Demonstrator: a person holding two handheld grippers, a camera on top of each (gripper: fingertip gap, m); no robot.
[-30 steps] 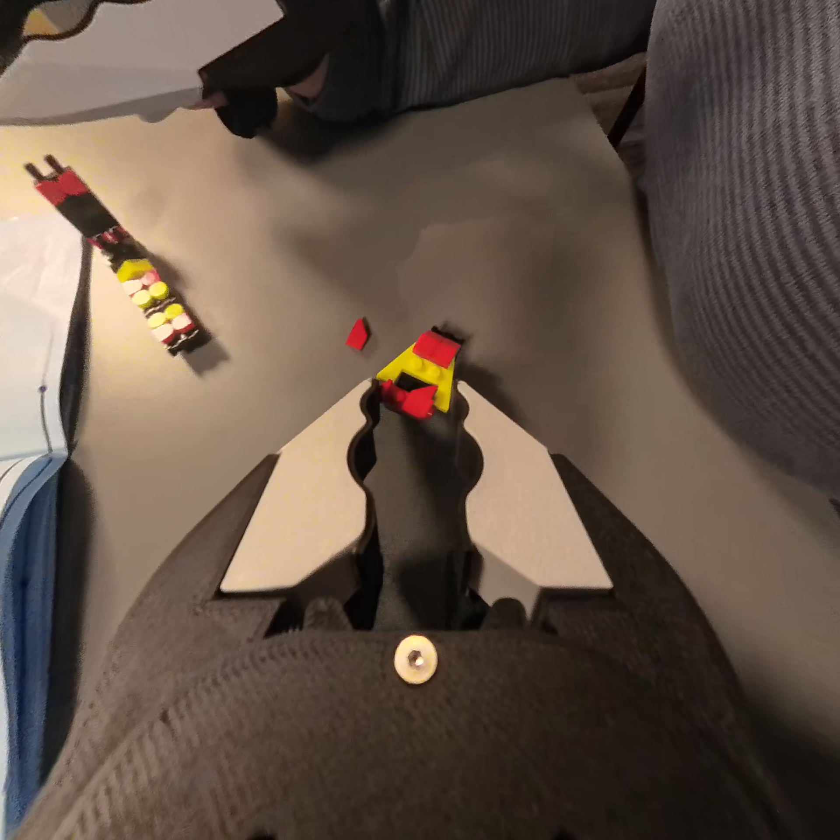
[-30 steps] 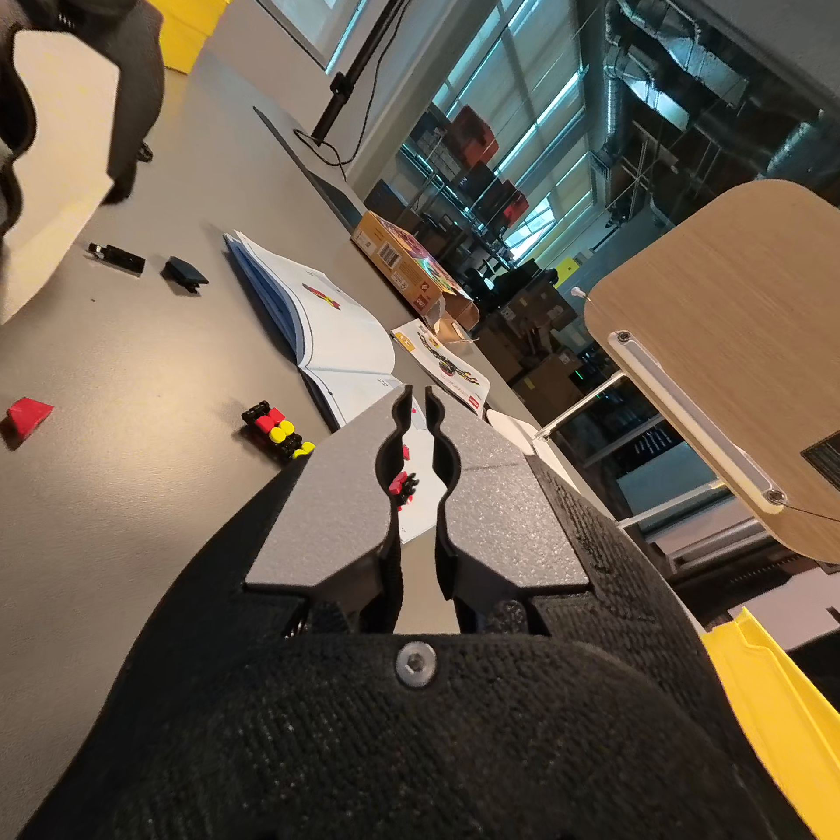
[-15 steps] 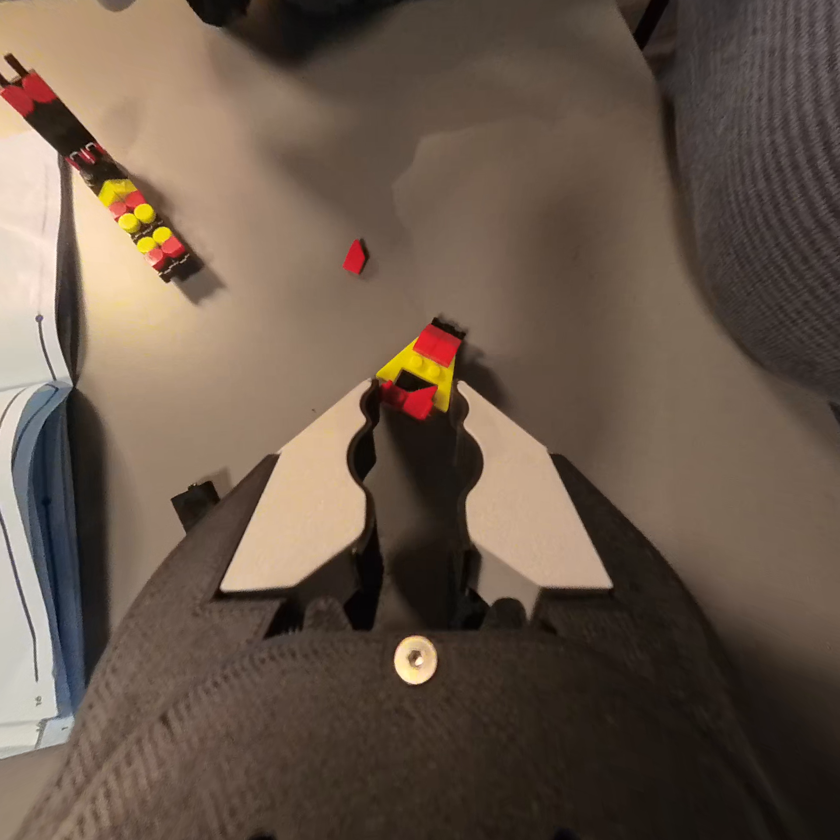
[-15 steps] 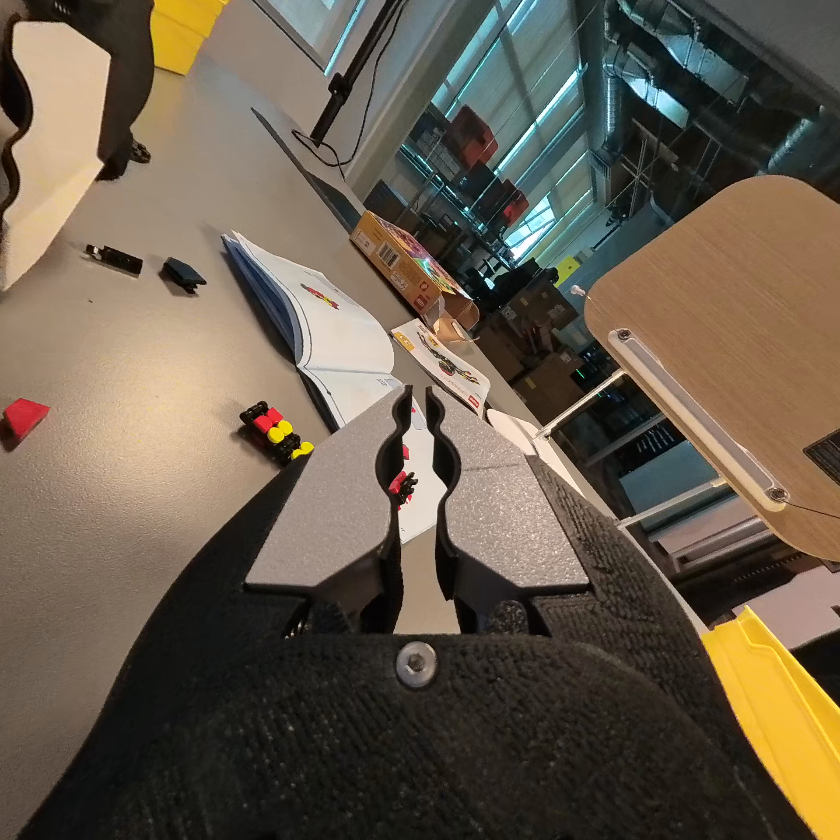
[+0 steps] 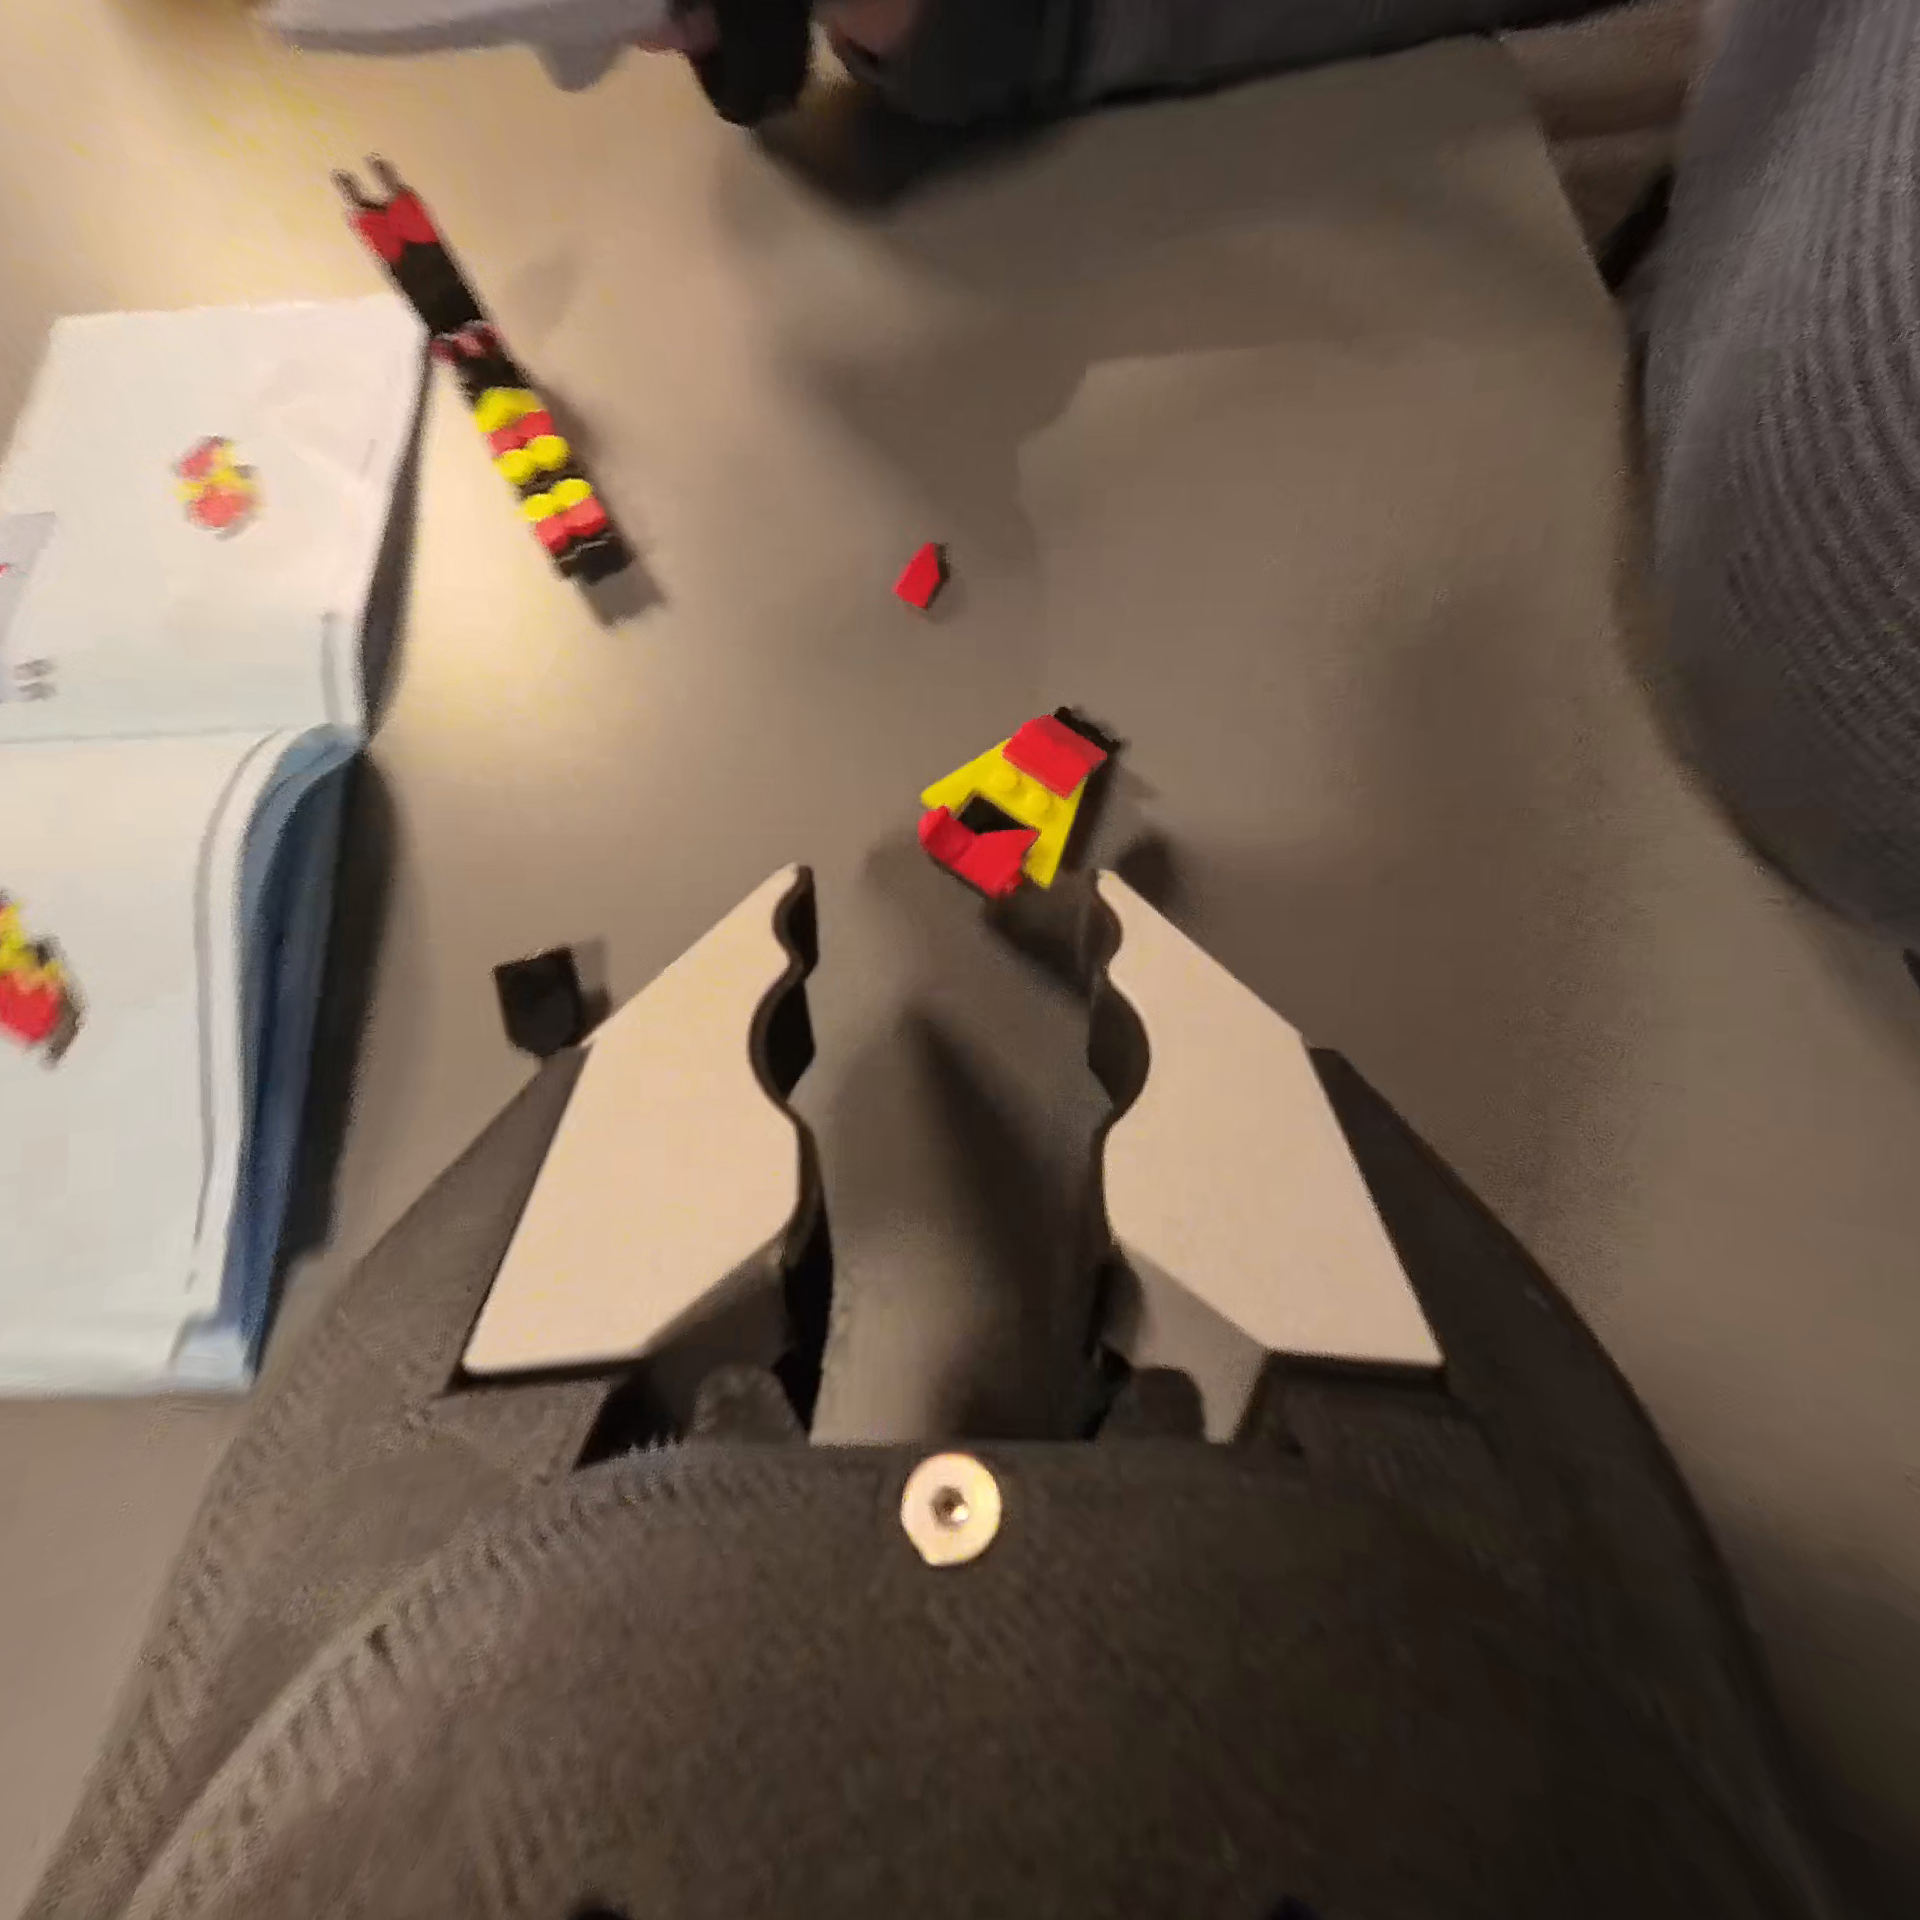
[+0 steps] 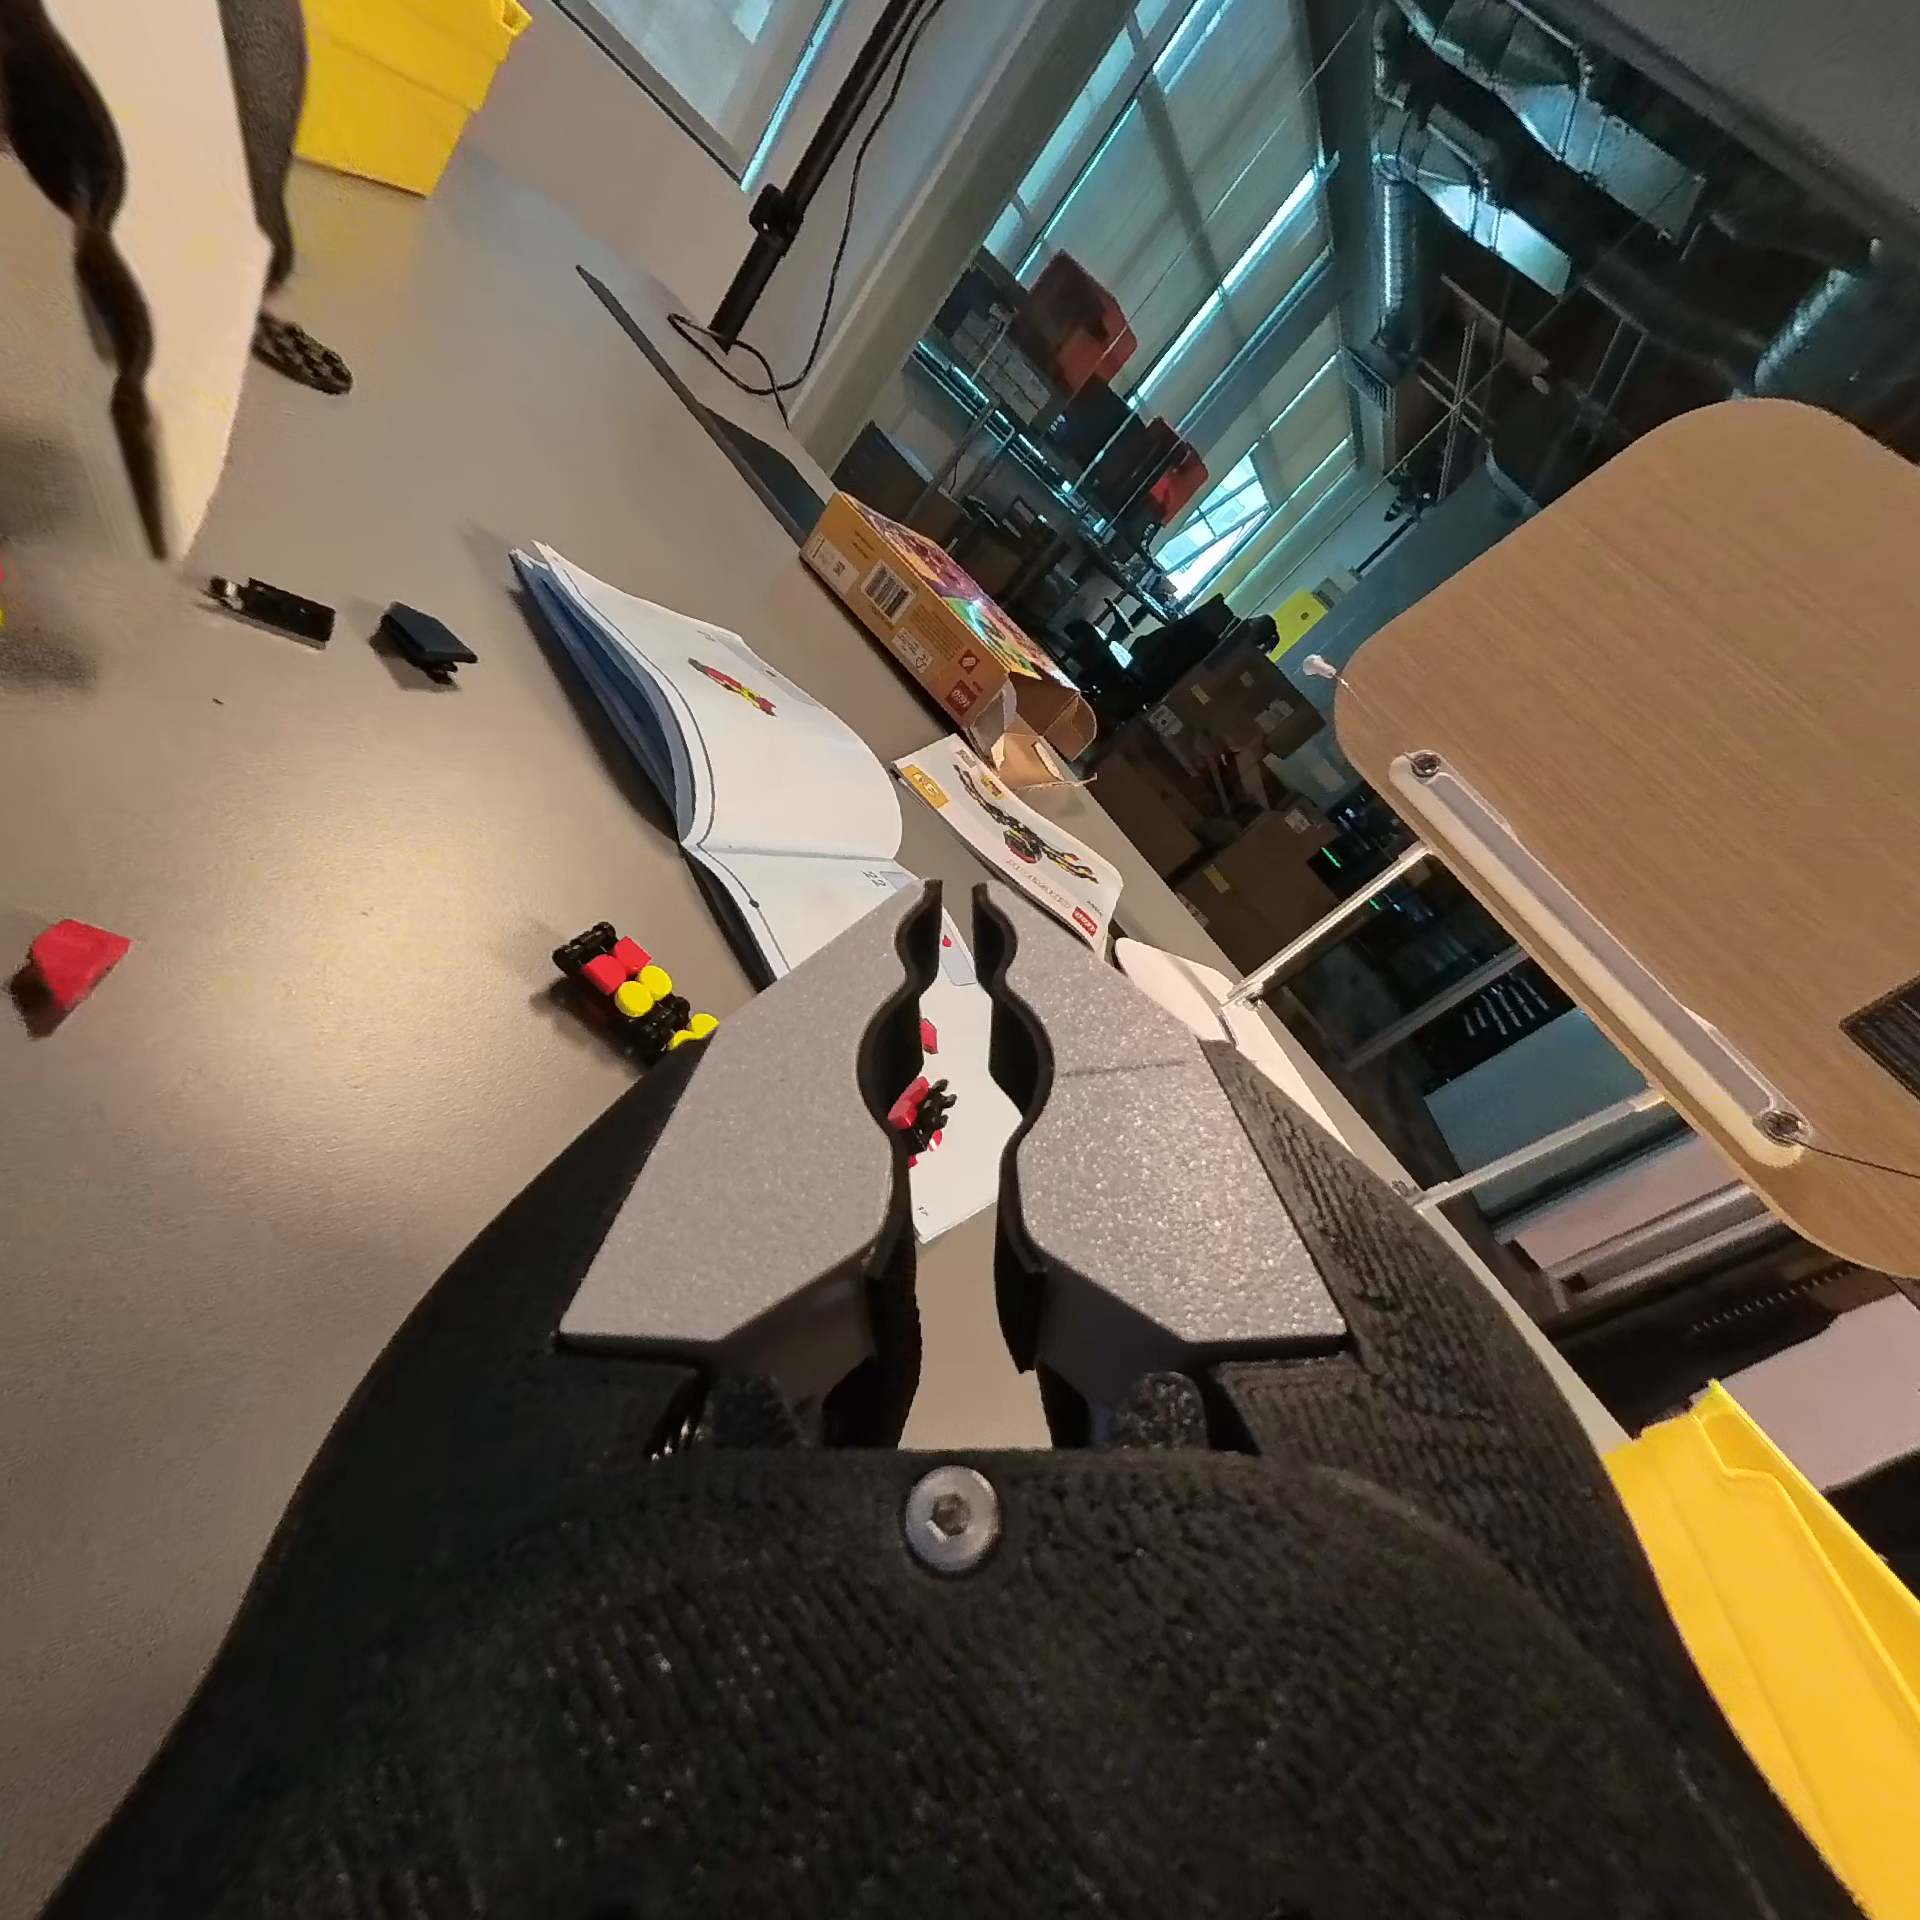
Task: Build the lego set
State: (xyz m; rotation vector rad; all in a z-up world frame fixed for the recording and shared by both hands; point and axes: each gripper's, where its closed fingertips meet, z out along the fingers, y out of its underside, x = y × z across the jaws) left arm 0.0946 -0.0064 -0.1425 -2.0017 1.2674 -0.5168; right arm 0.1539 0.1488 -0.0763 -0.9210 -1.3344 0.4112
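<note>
My left gripper [image 5: 953, 883] is open and empty above the grey table [image 5: 1299, 1039]. A yellow wedge assembly with red parts [image 5: 1008, 805] lies on the table just beyond its fingertips, apart from them. A small red piece [image 5: 920, 575] lies farther ahead. It also shows in the right wrist view [image 6: 68, 966]. A long black strip with red and yellow studs [image 5: 499, 416] lies to the left and shows in the right wrist view [image 6: 634, 997]. My right gripper [image 6: 956, 896] is shut and empty, low over the table. The left gripper's finger [image 6: 197, 260] shows at that view's upper left.
An open instruction booklet [image 5: 156, 831] [image 6: 748, 748] lies at the left. A small black piece [image 5: 540, 997] sits beside it; two black pieces [image 6: 275, 608] [image 6: 426, 639] lie farther off. A cardboard box [image 6: 925, 623], leaflet [image 6: 1008, 831], yellow bins [image 6: 395, 83] and a person's sleeve [image 5: 1787, 520] border the table. It is some 8 centimetres from my left tips to the small red piece [image 5: 920, 575]. It turns up in the right wrist view [image 6: 57, 917] as well.
My left gripper opened, let go of the yellow and red wedge assembly and drew back from it. The right gripper has hardly moved.
</note>
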